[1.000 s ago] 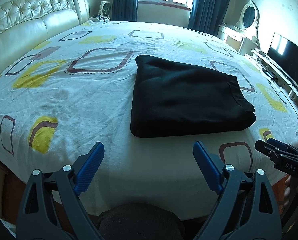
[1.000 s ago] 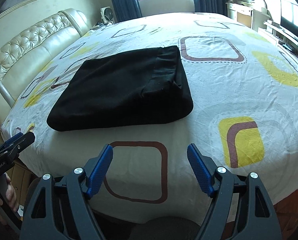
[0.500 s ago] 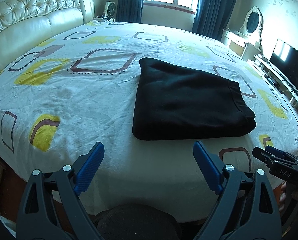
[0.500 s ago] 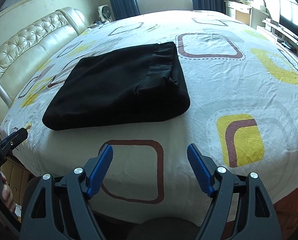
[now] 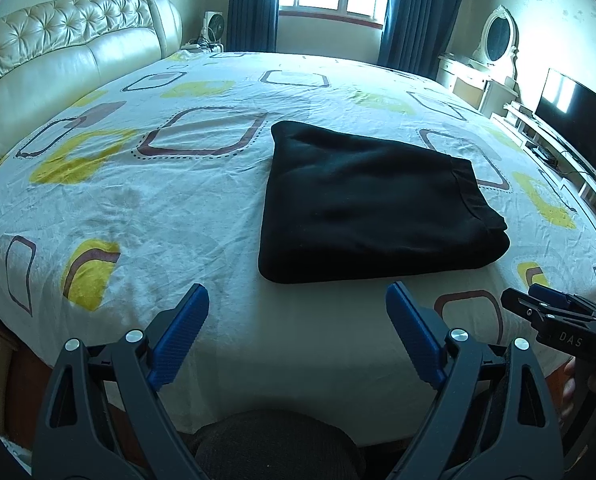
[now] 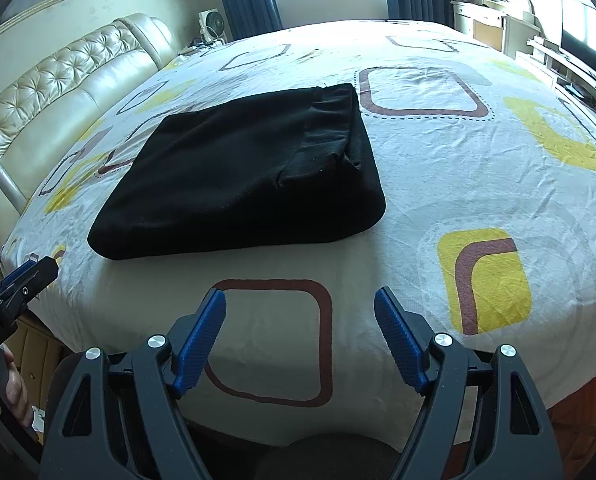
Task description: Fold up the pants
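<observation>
On bed (image 5: pixel 201 216) | pants (image 5: pixel 374 212) folded flat; waistband rightward | tongs agape

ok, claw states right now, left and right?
Left claw: open, holding nothing.
Right claw: open, holding nothing.
Black pants lie folded on the bed, untouched.

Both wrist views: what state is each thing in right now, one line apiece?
pants: folded into a compact black rectangle, lying flat on the bed, touched by neither gripper.
left gripper: open, empty, hovering over the near edge of the bed.
right gripper: open, empty, hovering short of the pants.
bed sheet: spread out, lightly wrinkled.
curtains: drawn apart, window uncovered.
television: screen dark.
</observation>
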